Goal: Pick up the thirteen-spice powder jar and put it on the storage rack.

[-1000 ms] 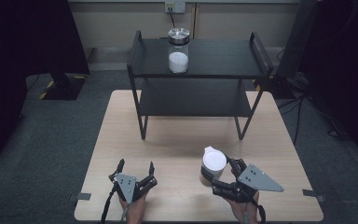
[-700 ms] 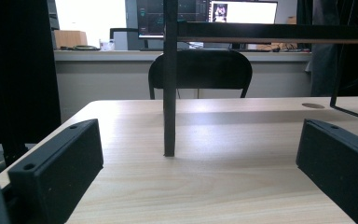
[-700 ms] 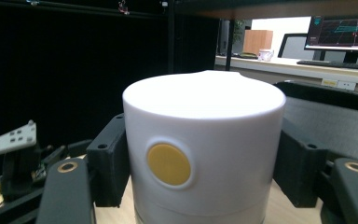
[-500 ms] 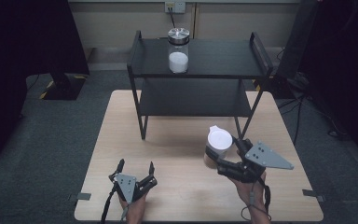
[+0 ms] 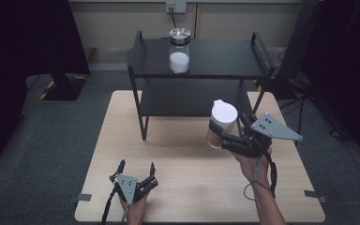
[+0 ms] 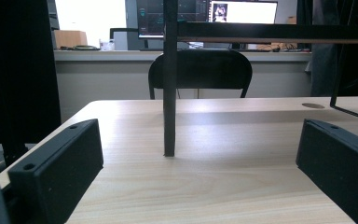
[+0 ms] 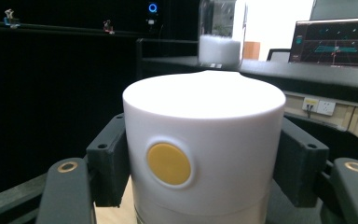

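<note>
My right gripper [image 5: 221,132] is shut on a white-lidded jar [image 5: 222,123], held above the table just in front of the black shelf rack [image 5: 201,75]. In the right gripper view the jar's white lid with a yellow round button [image 7: 168,163] sits between both jaws. A glass jar [image 5: 179,50] half full of white powder, with a metal lid, stands on the rack's top shelf; the same glass jar [image 7: 220,35] appears beyond the held one. My left gripper [image 5: 136,168] rests open near the table's front edge, with nothing between its jaws [image 6: 191,163].
The wooden table [image 5: 178,154] carries the two-tier rack at its far side. The rack's front left leg [image 6: 169,88] stands straight ahead of the left gripper. A black chair [image 6: 200,74] and monitors lie beyond the table. Dark panels flank the room.
My right gripper has lifted the white-lidded jar and carried it forward and slightly right, toward the rack. The left gripper has stayed where it was.
</note>
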### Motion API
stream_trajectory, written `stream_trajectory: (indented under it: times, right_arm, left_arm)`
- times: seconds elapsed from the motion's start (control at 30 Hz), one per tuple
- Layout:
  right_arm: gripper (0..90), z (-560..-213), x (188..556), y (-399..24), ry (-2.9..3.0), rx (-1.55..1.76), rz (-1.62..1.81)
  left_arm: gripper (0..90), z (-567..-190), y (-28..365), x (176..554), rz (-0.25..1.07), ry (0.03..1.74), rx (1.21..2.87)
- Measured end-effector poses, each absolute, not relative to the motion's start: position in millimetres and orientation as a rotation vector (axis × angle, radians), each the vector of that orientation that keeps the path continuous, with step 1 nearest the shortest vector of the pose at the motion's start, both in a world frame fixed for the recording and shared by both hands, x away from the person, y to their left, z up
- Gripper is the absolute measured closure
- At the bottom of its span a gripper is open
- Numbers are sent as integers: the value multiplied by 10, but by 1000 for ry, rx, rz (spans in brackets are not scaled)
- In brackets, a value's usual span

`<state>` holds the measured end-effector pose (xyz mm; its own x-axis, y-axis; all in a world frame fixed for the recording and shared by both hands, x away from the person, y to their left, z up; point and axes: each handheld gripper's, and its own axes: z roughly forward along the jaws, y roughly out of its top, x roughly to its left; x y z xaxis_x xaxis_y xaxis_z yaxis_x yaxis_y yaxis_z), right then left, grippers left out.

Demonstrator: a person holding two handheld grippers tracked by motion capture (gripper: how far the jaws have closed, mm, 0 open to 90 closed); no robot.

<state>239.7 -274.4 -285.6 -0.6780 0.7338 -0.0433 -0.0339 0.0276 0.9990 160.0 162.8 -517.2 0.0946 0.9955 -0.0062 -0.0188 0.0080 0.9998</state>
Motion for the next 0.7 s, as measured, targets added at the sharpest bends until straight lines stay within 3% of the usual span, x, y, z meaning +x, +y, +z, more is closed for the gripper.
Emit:
stream_trajectory:
  times: [0.7]
  right_arm:
    - [301,-1921,2877,-2265,1582,857,1613]
  left_arm:
    - [0,-5172,1630,1600,1142,1128,1233]
